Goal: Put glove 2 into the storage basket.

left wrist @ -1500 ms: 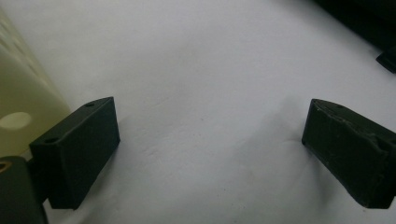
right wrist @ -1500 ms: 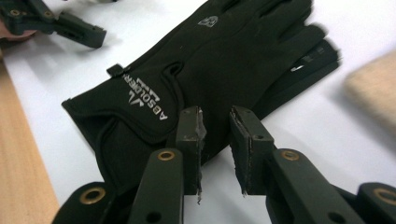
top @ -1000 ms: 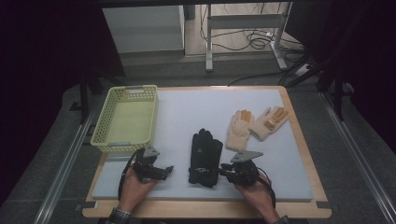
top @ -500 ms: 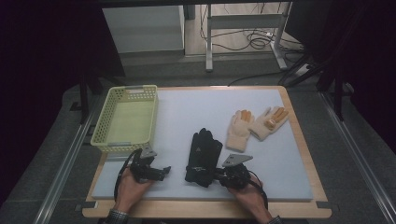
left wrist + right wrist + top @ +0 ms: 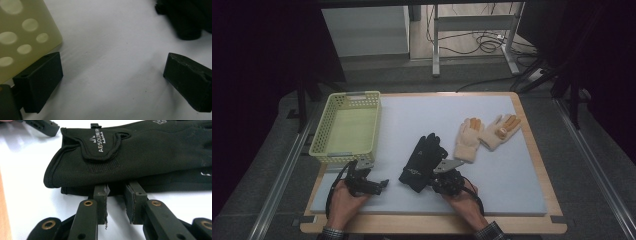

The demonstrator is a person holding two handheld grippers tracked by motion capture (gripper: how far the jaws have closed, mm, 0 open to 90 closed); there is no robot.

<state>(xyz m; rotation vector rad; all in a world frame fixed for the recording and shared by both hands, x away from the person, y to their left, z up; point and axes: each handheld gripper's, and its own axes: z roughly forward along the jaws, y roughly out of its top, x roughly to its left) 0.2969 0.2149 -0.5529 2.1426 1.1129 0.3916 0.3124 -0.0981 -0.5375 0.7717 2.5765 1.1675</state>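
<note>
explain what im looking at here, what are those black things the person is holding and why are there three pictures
A person sits at a table and holds a tool in each hand: a hand-held gripper with two black jaws that can pinch things. The left hand-held gripper and the right hand-held gripper show near the bottom of the high view, which comes from a fixed camera above the table.

The other two pictures come from small cameras riding on each tool, looking along its jaws.

On the white table lie a yellow basket, a pair of black gloves stacked together, and two beige gloves with orange fingertips.

In the right gripper view, the jaws stand a small gap apart with their tips at the lower edge of the black gloves, pinching nothing yet. In the left gripper view, the jaws are wide apart over bare table, beside the basket's corner.
</note>
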